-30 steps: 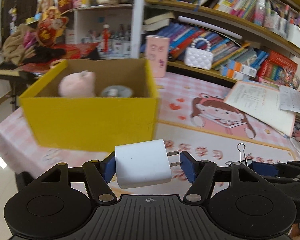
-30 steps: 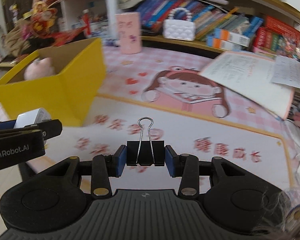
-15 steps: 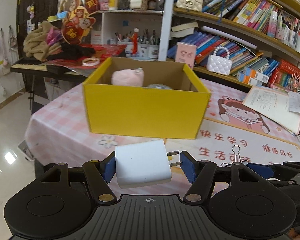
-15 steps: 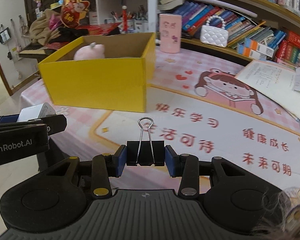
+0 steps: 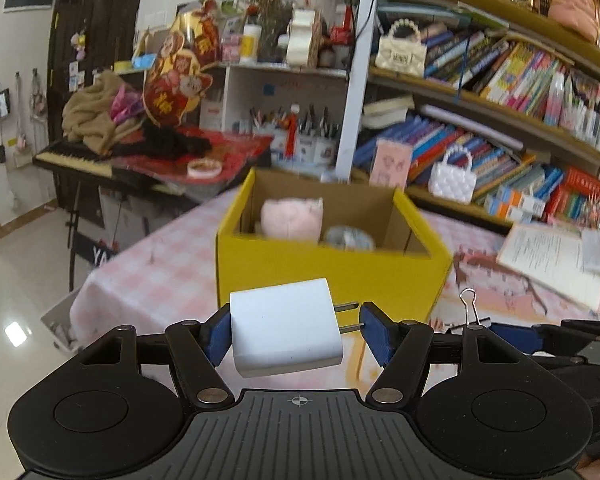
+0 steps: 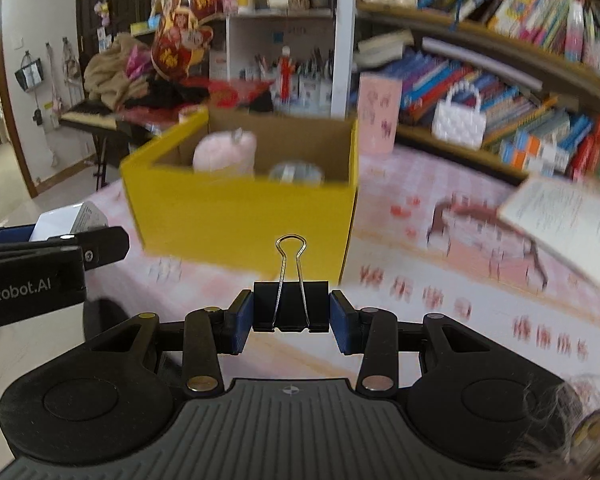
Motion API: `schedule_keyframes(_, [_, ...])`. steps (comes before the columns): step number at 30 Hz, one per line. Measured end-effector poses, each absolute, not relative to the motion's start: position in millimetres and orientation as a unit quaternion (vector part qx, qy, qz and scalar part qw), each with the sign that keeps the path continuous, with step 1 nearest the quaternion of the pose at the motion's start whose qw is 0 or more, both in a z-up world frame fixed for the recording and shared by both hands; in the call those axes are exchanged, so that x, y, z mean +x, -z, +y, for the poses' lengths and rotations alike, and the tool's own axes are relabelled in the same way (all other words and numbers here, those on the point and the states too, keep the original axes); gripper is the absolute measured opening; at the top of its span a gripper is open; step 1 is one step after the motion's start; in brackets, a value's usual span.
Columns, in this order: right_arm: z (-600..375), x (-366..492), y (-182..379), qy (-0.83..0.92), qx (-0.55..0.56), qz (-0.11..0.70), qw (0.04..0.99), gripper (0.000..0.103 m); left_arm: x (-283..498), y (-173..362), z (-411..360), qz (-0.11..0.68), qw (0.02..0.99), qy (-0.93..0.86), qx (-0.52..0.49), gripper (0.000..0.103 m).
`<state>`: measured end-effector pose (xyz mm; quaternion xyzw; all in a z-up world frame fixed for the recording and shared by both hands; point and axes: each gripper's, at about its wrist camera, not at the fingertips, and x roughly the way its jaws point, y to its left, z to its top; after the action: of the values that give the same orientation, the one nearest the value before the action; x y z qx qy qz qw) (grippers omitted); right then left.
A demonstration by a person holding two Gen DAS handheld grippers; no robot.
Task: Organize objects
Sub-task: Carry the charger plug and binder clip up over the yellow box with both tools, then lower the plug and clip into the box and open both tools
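Yellow box [image 5: 332, 276] now sits higher and farther off than half a second ago, both views having lifted and swung so more of the bookshelf [image 5: 500, 92] shows; the worktop [image 5: 148, 280] print, sharp before, is now too blurred to read. "enRobot.AI" reads on the left tongs' [image 6: 76, 236] side in the right view. Left tongs [image 5: 292, 322] point at the box, clamped on a white charger [image 5: 284, 328], prongs against the right pad. Right tongs [image 6: 291, 316] pinch a black clip [image 6: 290, 310], its wire loop upright. Inside the box lie a pink plush [image 5: 292, 218] and a grey object.
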<state>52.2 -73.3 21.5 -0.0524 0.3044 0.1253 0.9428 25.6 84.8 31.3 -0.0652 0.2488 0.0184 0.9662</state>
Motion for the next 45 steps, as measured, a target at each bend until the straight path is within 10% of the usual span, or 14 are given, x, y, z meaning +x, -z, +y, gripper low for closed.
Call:
schedule_keyframes(39, [-40,256,-5,-0.254,-0.15,0.34,0.893,0.045,211,-7,71,0.339,0.937,-0.046,-0.067,0.067])
schedule_keyframes(45, [-58,233,-19,-0.244,-0.143,0.305,0.909,0.051,194,-28,51,0.29,0.957,-0.019,-0.025,0.088])
